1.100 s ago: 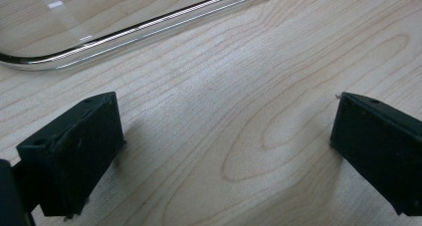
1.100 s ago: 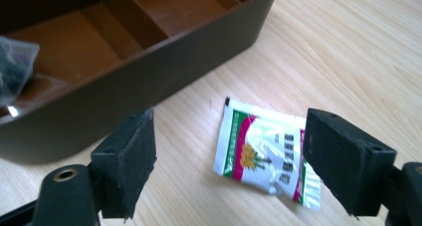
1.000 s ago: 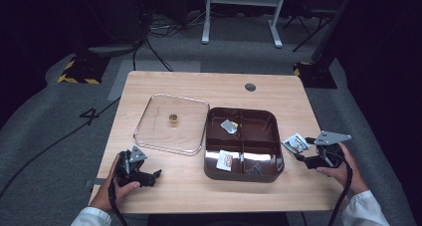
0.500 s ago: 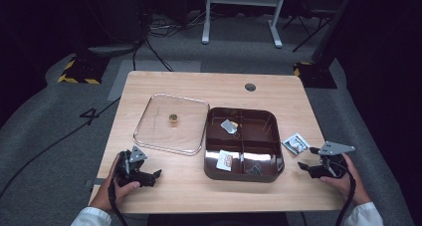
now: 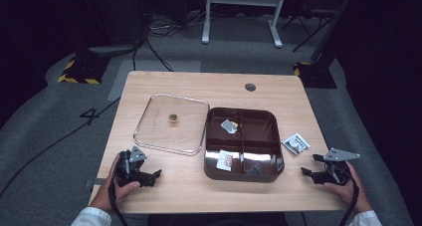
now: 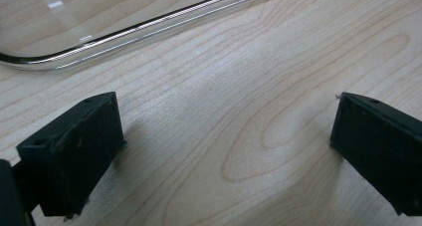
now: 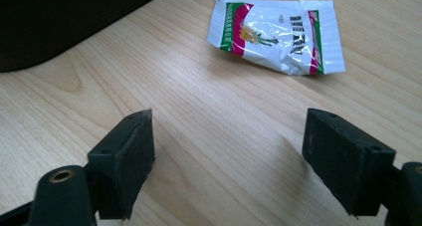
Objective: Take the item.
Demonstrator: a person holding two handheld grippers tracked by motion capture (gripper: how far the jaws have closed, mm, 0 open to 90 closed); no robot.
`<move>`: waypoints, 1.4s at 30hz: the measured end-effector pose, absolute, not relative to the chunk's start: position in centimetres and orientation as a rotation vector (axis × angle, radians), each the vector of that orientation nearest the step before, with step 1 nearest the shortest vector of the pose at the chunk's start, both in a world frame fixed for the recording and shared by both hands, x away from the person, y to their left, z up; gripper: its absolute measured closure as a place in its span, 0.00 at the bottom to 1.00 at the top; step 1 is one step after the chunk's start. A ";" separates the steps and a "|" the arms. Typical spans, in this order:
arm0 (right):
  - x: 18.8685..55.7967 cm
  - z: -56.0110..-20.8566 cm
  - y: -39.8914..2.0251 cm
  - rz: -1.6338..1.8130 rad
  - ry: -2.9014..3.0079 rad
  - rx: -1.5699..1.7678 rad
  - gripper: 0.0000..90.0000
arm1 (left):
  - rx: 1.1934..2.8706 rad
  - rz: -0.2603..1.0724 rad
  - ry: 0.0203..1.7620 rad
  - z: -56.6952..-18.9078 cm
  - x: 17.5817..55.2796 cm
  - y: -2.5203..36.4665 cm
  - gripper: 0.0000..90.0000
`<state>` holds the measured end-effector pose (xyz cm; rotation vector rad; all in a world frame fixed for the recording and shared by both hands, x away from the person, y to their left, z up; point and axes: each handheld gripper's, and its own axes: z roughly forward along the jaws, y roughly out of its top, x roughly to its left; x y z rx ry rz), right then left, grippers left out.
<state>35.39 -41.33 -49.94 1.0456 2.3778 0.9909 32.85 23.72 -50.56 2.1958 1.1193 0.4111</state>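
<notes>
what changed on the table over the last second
The right gripper drew back from the white sachet toward the person's edge of the wooden table, leaving the sachet lying flat beside the dark brown compartment tray; its jaws are open and empty. The left gripper, the clear plastic lid and the packets in the tray stayed put.

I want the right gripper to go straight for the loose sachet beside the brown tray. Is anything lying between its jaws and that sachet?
Nothing visible does. In the right gripper view only bare table lies between the open right gripper and the sachet. The brown tray sits off to one side, clear of that line.
</notes>
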 end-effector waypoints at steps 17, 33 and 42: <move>34.9 -50.4 -41.9 1.039 2.344 1.096 0.22 | 2.193 0.408 1.123 -50.6 32.8 23.7 0.00; 34.8 -50.4 -41.8 1.032 2.326 1.116 0.22 | 2.190 0.413 1.120 -50.6 32.7 23.7 0.00; 34.8 -50.4 -41.8 1.032 2.327 1.117 0.22 | 2.190 0.413 1.120 -50.6 32.8 23.7 0.00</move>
